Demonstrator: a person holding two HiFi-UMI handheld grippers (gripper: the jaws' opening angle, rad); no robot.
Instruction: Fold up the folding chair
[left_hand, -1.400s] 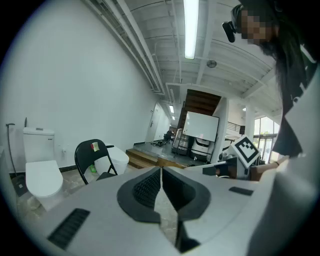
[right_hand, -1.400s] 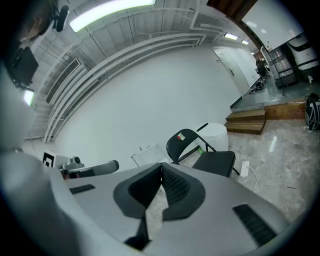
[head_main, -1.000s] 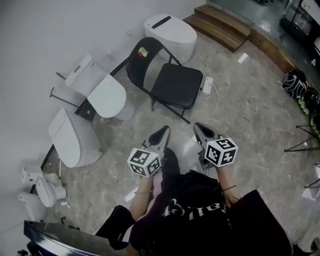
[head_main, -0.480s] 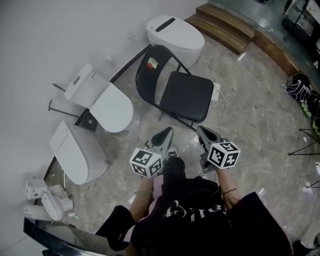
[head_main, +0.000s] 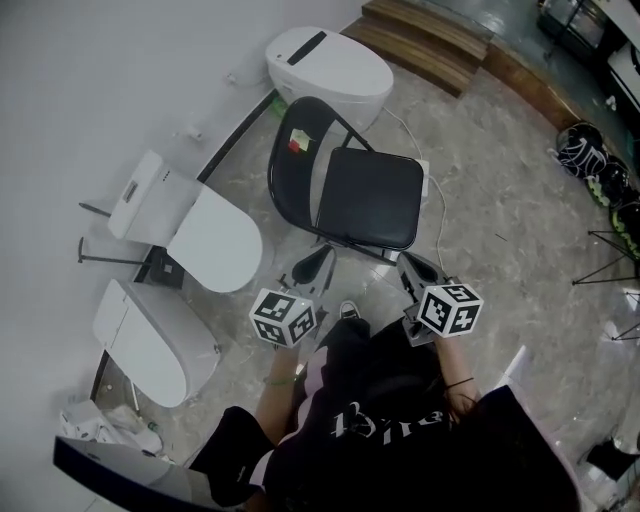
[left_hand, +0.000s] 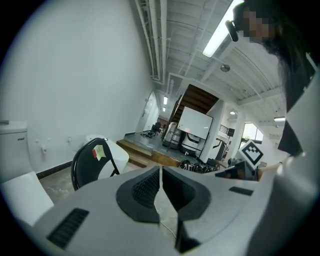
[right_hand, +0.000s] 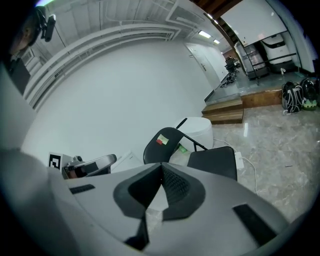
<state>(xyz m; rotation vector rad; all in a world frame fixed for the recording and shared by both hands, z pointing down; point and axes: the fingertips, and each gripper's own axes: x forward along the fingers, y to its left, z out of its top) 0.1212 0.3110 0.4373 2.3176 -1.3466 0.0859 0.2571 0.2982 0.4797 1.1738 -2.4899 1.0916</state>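
Note:
A black folding chair (head_main: 368, 195) stands unfolded on the marble floor, its seat facing me and a small sticker on its round backrest (head_main: 297, 140). My left gripper (head_main: 318, 258) is shut and empty, its tip just short of the seat's front left corner. My right gripper (head_main: 410, 266) is also shut and empty, near the front right corner of the seat. The left gripper view shows the backrest (left_hand: 90, 160) beyond shut jaws. In the right gripper view the chair (right_hand: 210, 159) sits ahead of the closed jaws.
Three white toilets line the wall: one behind the chair (head_main: 325, 65), two at left (head_main: 200, 220) (head_main: 150, 340). A white power strip and cable (head_main: 428, 180) lie right of the chair. Wooden steps (head_main: 430, 35) rise at the back. Bags (head_main: 585, 160) sit at far right.
I have stepped closer to the chair; both grippers advanced toward the seat's front edge and stay shut. The chair now fills more of the view's centre.

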